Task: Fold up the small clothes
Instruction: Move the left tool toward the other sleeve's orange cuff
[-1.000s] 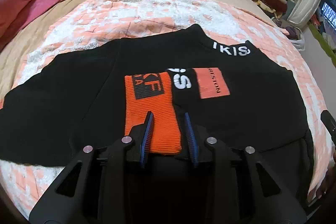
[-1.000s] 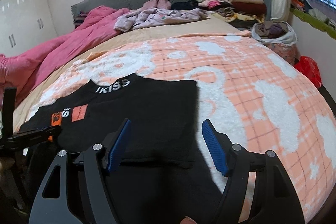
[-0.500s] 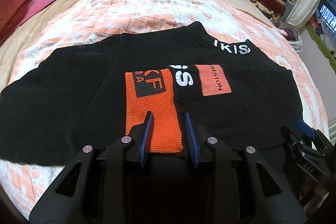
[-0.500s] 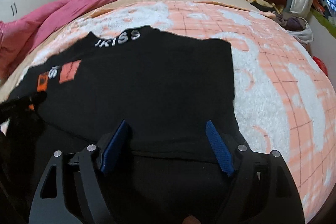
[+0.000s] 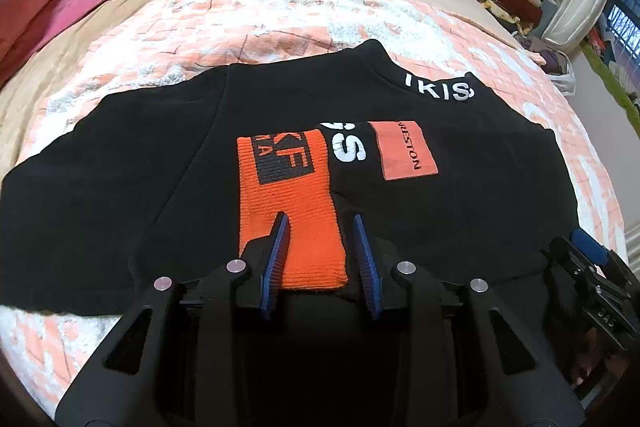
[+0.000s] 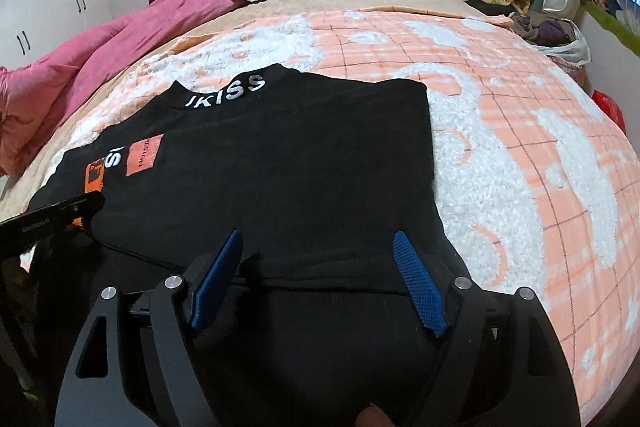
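On peach-and-white bedspread (image 6: 520,131): black top (image 6: 280,163).

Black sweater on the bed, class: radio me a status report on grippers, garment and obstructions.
Left gripper open, straddling orange cuff. Right gripper open wide over hem. Black sweater flat on blanket, one sleeve folded across chest. Nothing in the way.

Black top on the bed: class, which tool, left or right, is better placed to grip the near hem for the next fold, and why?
Probably the right tool: its open jaws straddle the black top's near hem. The left tool, also open, sits over the orange cuff instead.
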Demonstrator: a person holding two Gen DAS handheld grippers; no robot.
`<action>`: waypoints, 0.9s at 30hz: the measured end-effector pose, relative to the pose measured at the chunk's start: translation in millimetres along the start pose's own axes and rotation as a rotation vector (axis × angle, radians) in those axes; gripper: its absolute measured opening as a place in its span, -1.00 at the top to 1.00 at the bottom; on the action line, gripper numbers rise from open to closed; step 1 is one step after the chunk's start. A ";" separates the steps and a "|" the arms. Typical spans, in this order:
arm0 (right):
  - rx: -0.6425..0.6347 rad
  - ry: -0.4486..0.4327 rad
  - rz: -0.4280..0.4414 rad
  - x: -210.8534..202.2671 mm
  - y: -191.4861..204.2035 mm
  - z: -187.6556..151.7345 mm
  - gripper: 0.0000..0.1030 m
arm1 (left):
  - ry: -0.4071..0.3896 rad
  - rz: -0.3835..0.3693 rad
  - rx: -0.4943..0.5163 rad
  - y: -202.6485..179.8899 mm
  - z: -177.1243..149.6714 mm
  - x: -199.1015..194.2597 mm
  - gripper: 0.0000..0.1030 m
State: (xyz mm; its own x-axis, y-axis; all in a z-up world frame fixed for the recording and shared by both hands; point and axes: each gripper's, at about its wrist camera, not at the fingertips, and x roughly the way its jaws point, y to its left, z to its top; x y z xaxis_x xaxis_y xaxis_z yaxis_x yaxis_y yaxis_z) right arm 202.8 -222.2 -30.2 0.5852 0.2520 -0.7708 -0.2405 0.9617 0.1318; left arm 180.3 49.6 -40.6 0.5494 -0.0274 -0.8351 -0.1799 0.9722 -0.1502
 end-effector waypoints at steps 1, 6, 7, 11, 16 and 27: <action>-0.001 -0.003 0.001 -1.3 0.5 -0.2 -0.55 | 0.000 0.001 0.002 -0.6 -0.3 -0.2 0.49; 0.003 -0.011 -0.010 -6.9 1.9 -0.7 -0.58 | -0.006 0.011 0.004 1.2 -0.4 -6.7 0.30; 0.005 -0.013 -0.008 -8.5 2.3 -0.3 -0.61 | -0.008 0.013 0.004 1.3 -1.2 -8.0 0.25; 0.000 -0.029 -0.008 -16.1 8.1 0.6 -0.66 | -0.016 0.018 -0.001 4.6 -2.8 -15.0 0.09; -0.001 -0.050 -0.007 -26.6 13.7 2.0 -0.83 | -0.028 0.035 -0.003 9.7 -2.5 -25.3 -0.12; 0.020 -0.105 -0.014 -48.2 19.1 4.3 -0.89 | -0.096 0.056 0.019 15.9 -0.9 -54.7 -0.63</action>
State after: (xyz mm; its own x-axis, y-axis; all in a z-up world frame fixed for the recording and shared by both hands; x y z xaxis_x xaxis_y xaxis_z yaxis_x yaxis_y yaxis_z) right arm 173.3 -215.5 12.2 0.6666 0.2479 -0.7030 -0.2171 0.9668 0.1351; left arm 146.7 66.3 2.2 0.6147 0.0487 -0.7873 -0.1976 0.9758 -0.0940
